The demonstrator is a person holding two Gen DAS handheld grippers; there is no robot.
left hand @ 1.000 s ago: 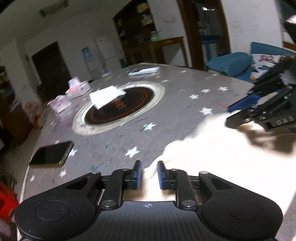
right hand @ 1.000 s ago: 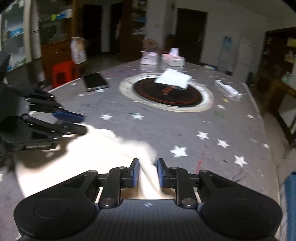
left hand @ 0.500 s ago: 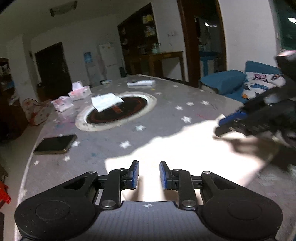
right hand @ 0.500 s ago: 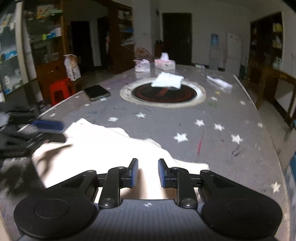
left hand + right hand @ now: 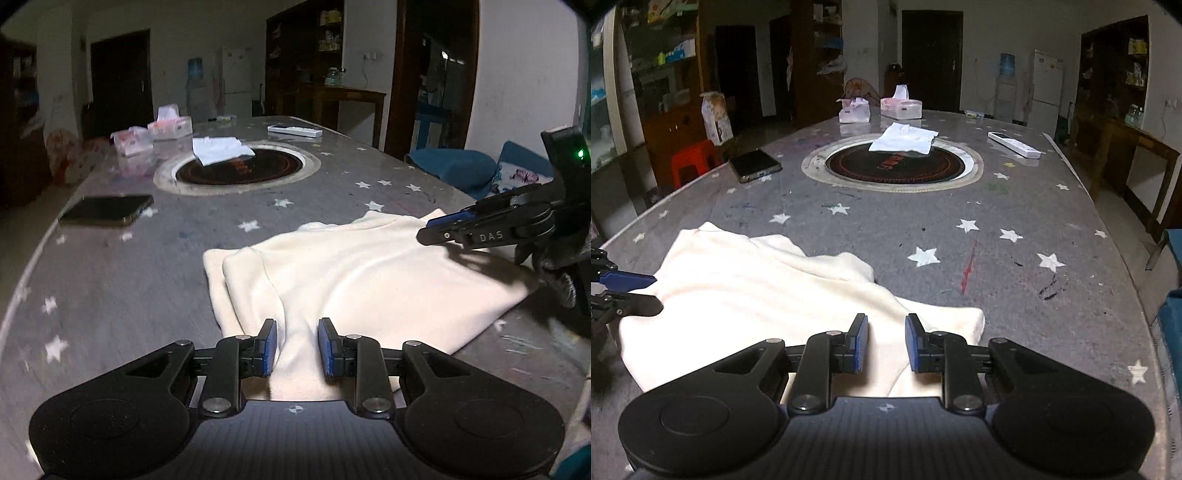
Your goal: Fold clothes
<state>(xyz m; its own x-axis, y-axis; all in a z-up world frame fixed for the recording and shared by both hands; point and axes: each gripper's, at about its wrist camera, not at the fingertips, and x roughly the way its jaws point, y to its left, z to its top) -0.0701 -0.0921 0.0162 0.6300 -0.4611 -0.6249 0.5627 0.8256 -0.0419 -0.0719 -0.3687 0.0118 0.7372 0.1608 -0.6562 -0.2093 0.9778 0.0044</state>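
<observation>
A cream garment (image 5: 354,280) lies folded over on the grey star-patterned table (image 5: 155,266), near its front edge; it also shows in the right wrist view (image 5: 768,288). My left gripper (image 5: 297,345) is open, its blue pads either side of a fold of the cloth at the near edge. My right gripper (image 5: 885,341) is open over the garment's near right edge. In the left wrist view the right gripper (image 5: 439,229) shows from the side over the cloth's far right corner. The left gripper (image 5: 639,290) shows at the left edge of the right wrist view.
A folded white garment (image 5: 905,138) lies on the round hotplate (image 5: 892,164) at the table's centre. A phone (image 5: 755,165) lies left, a remote (image 5: 1014,144) right, tissue boxes (image 5: 900,107) at the far end. A red stool (image 5: 692,162) and blue sofa (image 5: 454,170) flank the table.
Both grippers have drawn back toward the near edge and opened a little. The cream garment has been laid down flat and folded over on the table.
</observation>
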